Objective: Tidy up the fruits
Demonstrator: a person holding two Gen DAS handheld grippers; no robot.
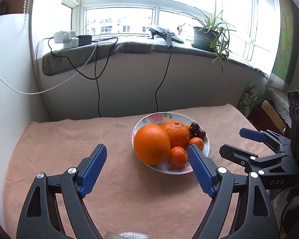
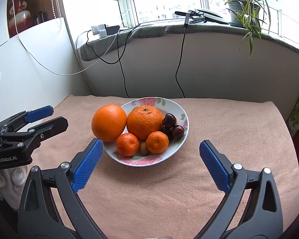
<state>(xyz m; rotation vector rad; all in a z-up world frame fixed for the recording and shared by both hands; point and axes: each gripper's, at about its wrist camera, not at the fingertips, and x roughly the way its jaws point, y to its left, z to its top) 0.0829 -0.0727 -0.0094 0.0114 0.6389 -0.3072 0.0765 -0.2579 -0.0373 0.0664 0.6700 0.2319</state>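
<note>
We see a peach towel (image 2: 169, 189) mid-frame, windowsill (image 2: 149, 31) above, floral plate (image 2: 177, 107) of fruit, both grippers (image 1: 147, 171) (image 2: 151, 165) wide and empty, red vase (image 2: 20, 14) upper left only in right view

White bowl (image 2: 182, 109) with pink roses and green leaves; two large oranges (image 2: 109, 122) plain orange, two mandarins (image 2: 127, 144) deeper orange, cherries (image 2: 169, 120) dark red-purple. Table cloth (image 2: 169, 189) peach-pink; left gripper (image 1: 147, 163) and right gripper (image 2: 151, 153) black with blue textured pads; sill cover (image 1: 129, 46) grey-green.
</note>
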